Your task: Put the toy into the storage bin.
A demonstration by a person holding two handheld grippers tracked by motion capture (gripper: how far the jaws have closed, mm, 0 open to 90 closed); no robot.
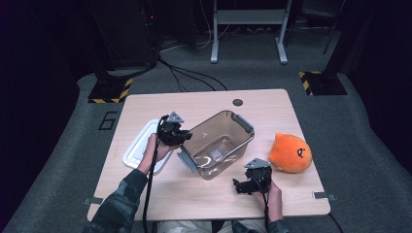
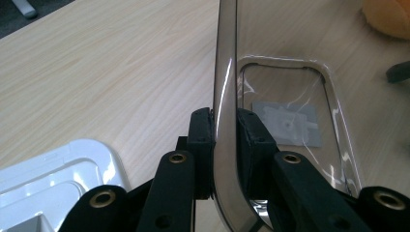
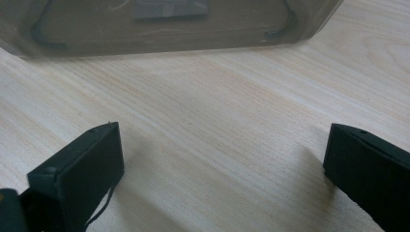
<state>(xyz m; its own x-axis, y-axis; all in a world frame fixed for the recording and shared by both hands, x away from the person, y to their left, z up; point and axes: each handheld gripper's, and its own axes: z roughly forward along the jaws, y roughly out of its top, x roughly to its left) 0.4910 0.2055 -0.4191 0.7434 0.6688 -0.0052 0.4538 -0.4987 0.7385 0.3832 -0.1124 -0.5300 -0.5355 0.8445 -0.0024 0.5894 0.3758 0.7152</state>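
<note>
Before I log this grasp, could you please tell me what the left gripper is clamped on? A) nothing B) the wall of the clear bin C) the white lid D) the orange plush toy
B: in the left gripper view, the left gripper has one black pad on each side of the clear bin wall, pressing on it.

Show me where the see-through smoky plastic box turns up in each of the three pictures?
High view: the see-through smoky plastic box sits mid-table.
Left gripper view: its wall rises up the centre, pinched between the jaws.
Right gripper view: its side runs along the top edge.
Shared landmark: the grey label on its bottom.
</note>
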